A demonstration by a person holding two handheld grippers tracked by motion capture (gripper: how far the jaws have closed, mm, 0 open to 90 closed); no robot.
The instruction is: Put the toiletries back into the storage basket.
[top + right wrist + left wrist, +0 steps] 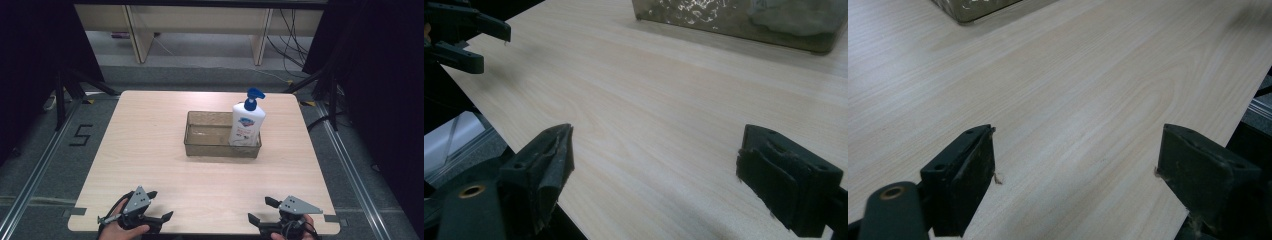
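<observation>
The bottle (pixel 247 123) stands upright at the right end of the tray (pixel 200 147), mid-desk (pixel 150 150). Both tools rest at the desk's near edge, well apart from it: the left tool (pixel 159 206) and the right tool (pixel 261 210) gape wide, holding nothing.

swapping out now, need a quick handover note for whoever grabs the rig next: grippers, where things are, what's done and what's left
Left hand-held gripper: open, empty, at the near left edge of the table.
Right hand-held gripper: open, empty, at the near right edge.
Soap pump bottle: upright in the right end of the clear tray, mid-table. The rest of the tray looks empty.
Done: nothing in hand; neither gripper touches bottle or tray.
Left: likely reach forward for the bottle, probably with the right gripper, which is nearer to it.
</observation>
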